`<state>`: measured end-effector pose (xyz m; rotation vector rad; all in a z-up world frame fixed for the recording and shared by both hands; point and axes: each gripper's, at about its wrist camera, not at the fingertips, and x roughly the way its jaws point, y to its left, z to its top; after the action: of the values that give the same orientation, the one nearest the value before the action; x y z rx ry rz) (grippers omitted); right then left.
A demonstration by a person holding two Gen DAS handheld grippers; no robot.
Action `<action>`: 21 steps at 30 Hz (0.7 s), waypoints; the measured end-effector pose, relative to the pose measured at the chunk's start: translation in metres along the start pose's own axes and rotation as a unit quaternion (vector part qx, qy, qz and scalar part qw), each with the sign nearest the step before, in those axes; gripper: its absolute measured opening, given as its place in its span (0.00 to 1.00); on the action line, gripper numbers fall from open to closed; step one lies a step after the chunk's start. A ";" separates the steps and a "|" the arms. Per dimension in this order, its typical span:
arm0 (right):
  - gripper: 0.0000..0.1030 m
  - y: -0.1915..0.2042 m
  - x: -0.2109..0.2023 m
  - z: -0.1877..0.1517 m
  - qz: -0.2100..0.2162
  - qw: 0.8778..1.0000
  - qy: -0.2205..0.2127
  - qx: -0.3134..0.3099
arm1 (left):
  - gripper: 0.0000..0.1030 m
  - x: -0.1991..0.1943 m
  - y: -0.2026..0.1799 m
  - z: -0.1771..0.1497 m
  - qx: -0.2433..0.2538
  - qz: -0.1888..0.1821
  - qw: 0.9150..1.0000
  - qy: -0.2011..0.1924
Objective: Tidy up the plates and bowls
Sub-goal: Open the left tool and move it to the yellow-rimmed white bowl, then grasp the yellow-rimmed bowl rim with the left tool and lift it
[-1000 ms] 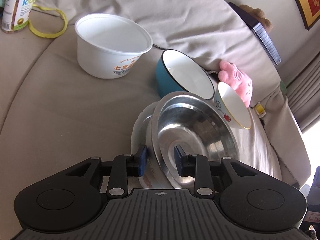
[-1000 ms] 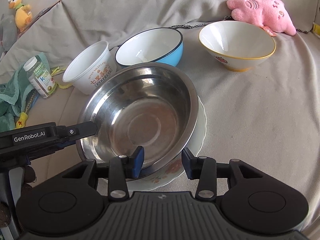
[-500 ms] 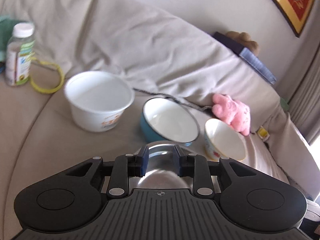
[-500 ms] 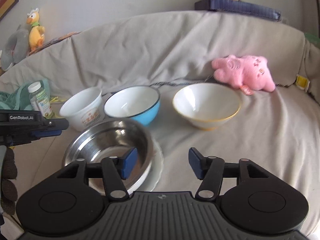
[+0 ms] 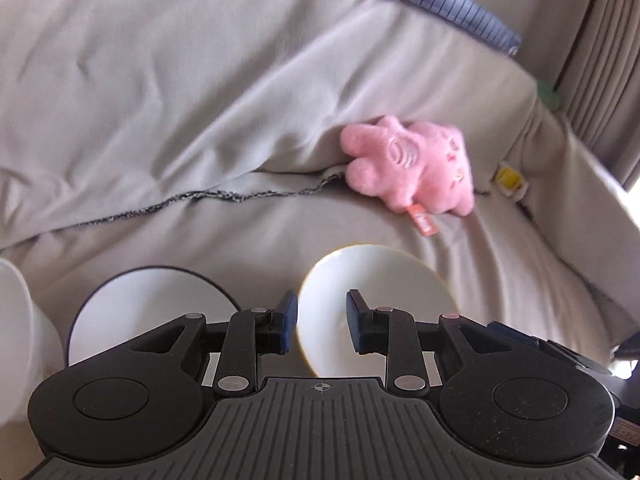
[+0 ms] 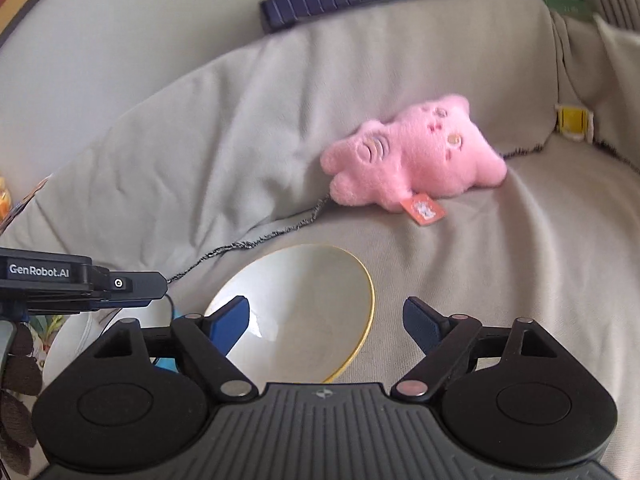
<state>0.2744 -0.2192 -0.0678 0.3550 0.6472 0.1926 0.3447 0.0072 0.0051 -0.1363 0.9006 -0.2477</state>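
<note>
A white bowl with a yellow rim (image 5: 384,280) (image 6: 312,312) sits on the grey sofa cover. My left gripper (image 5: 322,322) is open and empty, raised just above the bowl's near left rim. My right gripper (image 6: 326,324) is wide open and empty, its fingers straddling the same bowl from the near side. The blue bowl with a white inside (image 5: 152,300) lies left of it. The white plastic tub (image 5: 14,320) shows at the left edge. The steel bowl and the plate are out of view.
A pink plush toy (image 5: 412,168) (image 6: 416,160) lies against the sofa back behind the bowls. A small yellow item (image 6: 572,120) sits at the right. The left gripper's body (image 6: 80,284) shows at the right wrist view's left edge.
Both grippers have left the steel bowl on the plate, risen and swung right toward the yellow-rimmed bowl. The right gripper's jaws have opened wider.
</note>
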 end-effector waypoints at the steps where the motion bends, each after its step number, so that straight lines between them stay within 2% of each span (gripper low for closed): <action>1: 0.70 -0.005 0.016 0.001 0.006 1.000 0.028 0.012 | 0.28 0.014 0.002 0.007 0.004 0.006 1.000 0.014; 2: 0.59 -0.010 0.029 0.000 0.013 0.998 0.056 0.020 | 0.28 0.026 0.004 0.012 0.001 0.003 1.000 0.026; 3: 0.51 -0.015 0.039 0.000 0.020 0.996 0.077 0.029 | 0.28 0.037 0.006 0.016 -0.006 -0.006 0.999 0.039; 6: 0.50 -0.025 0.055 0.000 0.046 0.992 0.107 0.043 | 0.28 0.066 0.012 0.018 -0.022 -0.019 0.997 0.075; 7: 0.47 -0.026 0.058 -0.001 0.050 0.991 0.112 0.044 | 0.28 0.072 0.010 0.017 -0.014 -0.016 0.996 0.082; 8: 0.40 -0.026 0.061 -0.001 0.055 0.991 0.117 0.044 | 0.28 0.077 0.007 0.015 -0.001 -0.008 0.996 0.092; 10: 0.38 -0.022 0.063 -0.005 0.055 0.990 0.121 0.037 | 0.32 0.088 0.001 0.011 0.018 0.004 0.993 0.116; 13: 0.32 -0.014 0.064 -0.008 0.037 0.993 0.113 0.007 | 0.40 0.087 -0.007 0.009 0.022 0.010 0.992 0.124; 15: 0.28 -0.015 0.059 -0.009 0.032 0.993 0.114 0.002 | 0.41 0.083 -0.010 0.008 0.013 0.015 0.991 0.134; 18: 0.28 -0.022 0.046 -0.012 0.039 0.992 0.119 0.008 | 0.41 0.071 -0.019 -0.003 0.001 0.017 0.987 0.157; 21: 0.28 -0.031 0.021 -0.021 0.039 0.993 0.115 0.005 | 0.40 0.057 -0.035 -0.025 0.010 0.010 0.982 0.186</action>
<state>0.2801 -0.2357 -0.1070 0.3712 0.8618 0.3068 0.3537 -0.0418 -0.0456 -0.0618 1.2702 -0.2682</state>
